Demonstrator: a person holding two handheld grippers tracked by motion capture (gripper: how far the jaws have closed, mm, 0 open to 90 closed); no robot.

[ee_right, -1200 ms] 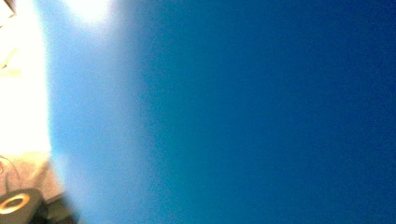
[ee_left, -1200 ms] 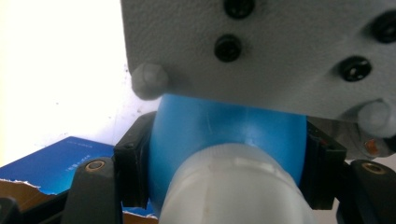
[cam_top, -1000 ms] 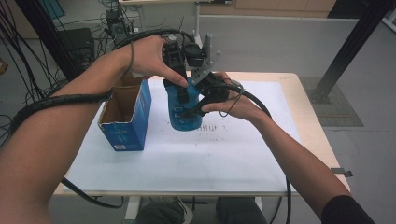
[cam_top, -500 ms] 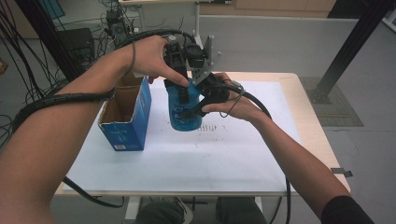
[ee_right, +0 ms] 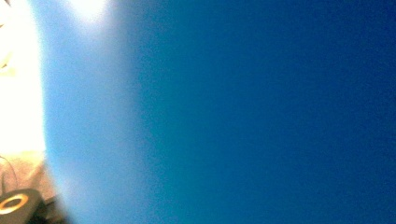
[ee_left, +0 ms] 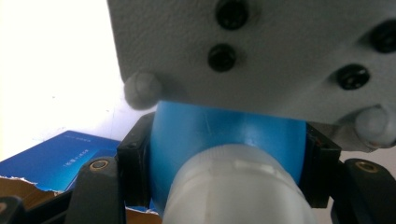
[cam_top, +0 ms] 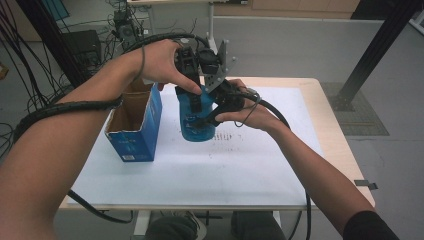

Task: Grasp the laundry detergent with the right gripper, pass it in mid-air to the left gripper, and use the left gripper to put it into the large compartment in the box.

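Blue cardboard box stands open at the desk's left. Just right of it, the blue bottle is held upright above the desk (long axis vertical). Left gripper fingers pinch its neck from above; right gripper fingers clamp its body sideways.

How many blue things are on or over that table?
2: a blue plastic bottle held over the middle of the white table by both tongs, and an open blue cardboard box standing left of it. Nothing else seems hidden.
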